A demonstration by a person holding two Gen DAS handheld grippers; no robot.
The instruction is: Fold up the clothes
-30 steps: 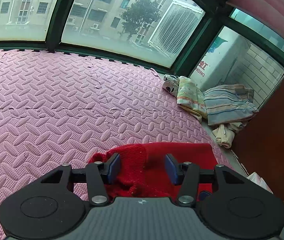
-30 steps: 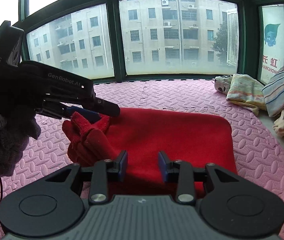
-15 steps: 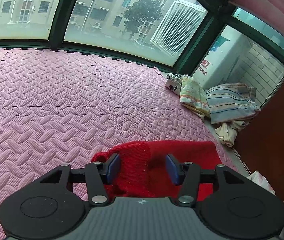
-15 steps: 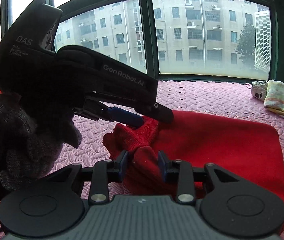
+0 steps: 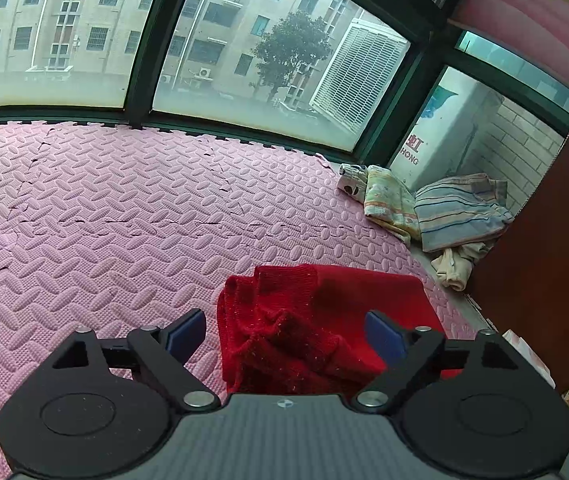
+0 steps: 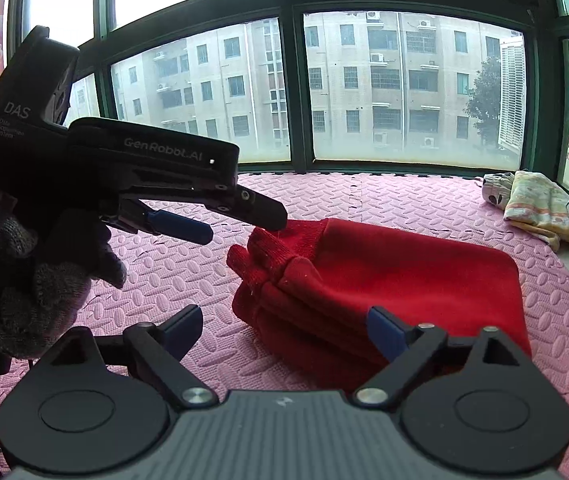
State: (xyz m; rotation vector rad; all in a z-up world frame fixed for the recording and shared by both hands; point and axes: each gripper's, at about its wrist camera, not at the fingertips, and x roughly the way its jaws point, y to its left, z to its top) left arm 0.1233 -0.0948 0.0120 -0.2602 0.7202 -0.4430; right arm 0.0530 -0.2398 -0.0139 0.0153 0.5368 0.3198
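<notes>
A folded red knitted garment (image 5: 324,320) lies on the pink foam mat (image 5: 104,220); it also shows in the right wrist view (image 6: 384,280) with its ribbed cuff bunched at the left end. My left gripper (image 5: 284,332) is open and empty, just above the garment's near edge. In the right wrist view the left gripper (image 6: 240,220) hovers by the cuff, a gloved hand holding it. My right gripper (image 6: 284,332) is open and empty over the garment's near left corner.
A pile of other clothes, floral (image 5: 388,200) and striped (image 5: 460,212), lies at the mat's far right corner by the window (image 5: 244,60). A brown cabinet side (image 5: 544,240) stands on the right. The pink mat (image 6: 404,208) stretches to the window wall.
Both grippers have opened wide and let go of the red cuff. The garment now rests on the mat by itself, and both grippers have drawn back a little.
</notes>
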